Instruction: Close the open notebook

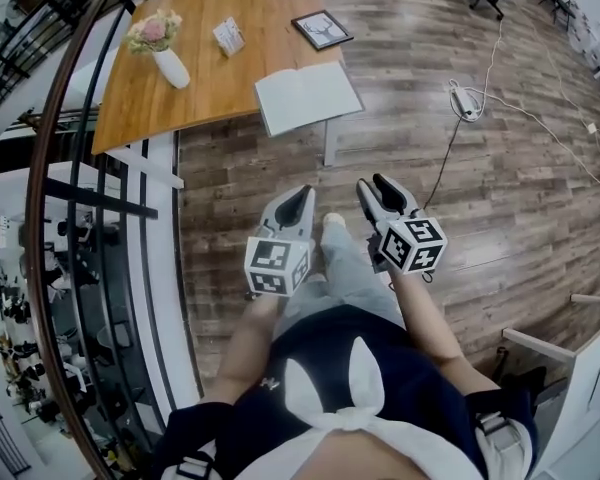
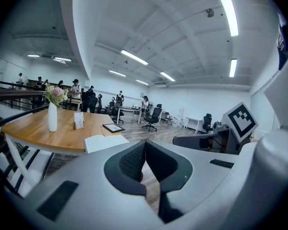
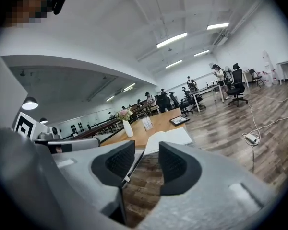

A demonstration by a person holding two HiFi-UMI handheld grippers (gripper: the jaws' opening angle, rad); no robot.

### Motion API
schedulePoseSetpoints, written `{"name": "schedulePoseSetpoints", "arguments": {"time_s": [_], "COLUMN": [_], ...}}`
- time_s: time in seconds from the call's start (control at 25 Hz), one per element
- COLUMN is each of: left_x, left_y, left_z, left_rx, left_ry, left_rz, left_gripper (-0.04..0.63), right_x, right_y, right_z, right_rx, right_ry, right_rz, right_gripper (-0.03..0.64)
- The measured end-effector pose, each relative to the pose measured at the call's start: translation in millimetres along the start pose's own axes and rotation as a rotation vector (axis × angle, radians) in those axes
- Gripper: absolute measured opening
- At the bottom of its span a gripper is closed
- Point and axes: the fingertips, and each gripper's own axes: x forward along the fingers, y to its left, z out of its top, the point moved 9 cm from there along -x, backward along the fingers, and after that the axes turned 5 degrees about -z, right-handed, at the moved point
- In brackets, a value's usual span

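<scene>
Notebook [image 1: 308, 96]: lies open, white pages up, on the near right corner of the wooden table [image 1: 230, 83], upper centre of the head view. One edge runs slightly past the table edge. Nothing touches it.

On the same table, further back: a white vase [image 1: 170, 66] with flowers at upper left, a small card stand [image 1: 228, 36], and a dark framed picture [image 1: 321, 29] near the far right corner.

Left gripper [image 1: 296, 208]: mid-frame, well short of the table, over the wood floor [image 1: 500, 198]. Its jaws are together, tips meeting, nothing between them.

Right gripper [image 1: 385, 193]: just right of the left one, same height in the frame. Its jaws stand apart, and only floor shows through the gap.

A power strip [image 1: 467, 101] with cable lies on the floor at upper right.
</scene>
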Motion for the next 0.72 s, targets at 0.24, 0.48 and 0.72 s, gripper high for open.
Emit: {"name": "schedulePoseSetpoints", "arguments": {"time_s": [0.24, 0.48, 0.72], "left_x": [39.9, 79.5, 113.6], "left_y": [45.0, 83.9, 111.3], "left_z": [16.8, 30.8, 36.9], "left_rx": [0.011, 0.015, 0.007], "left_ry": [0.018, 0.046, 0.062], "left_rz": [-0.002, 0.002, 0.004], "left_gripper": [0.018, 0.018, 0.018], "right_x": [60.7, 113.2, 154.2], "right_y": [-21.7, -51.4, -84.6], "right_z": [14.5, 31.6, 44.3], "right_rx": [0.037, 0.072, 0.107], "right_ry": [0.043, 0.071, 0.089], "right_rz": [0.006, -0.011, -0.035], "right_gripper": [0.173, 0.187, 0.210]}}
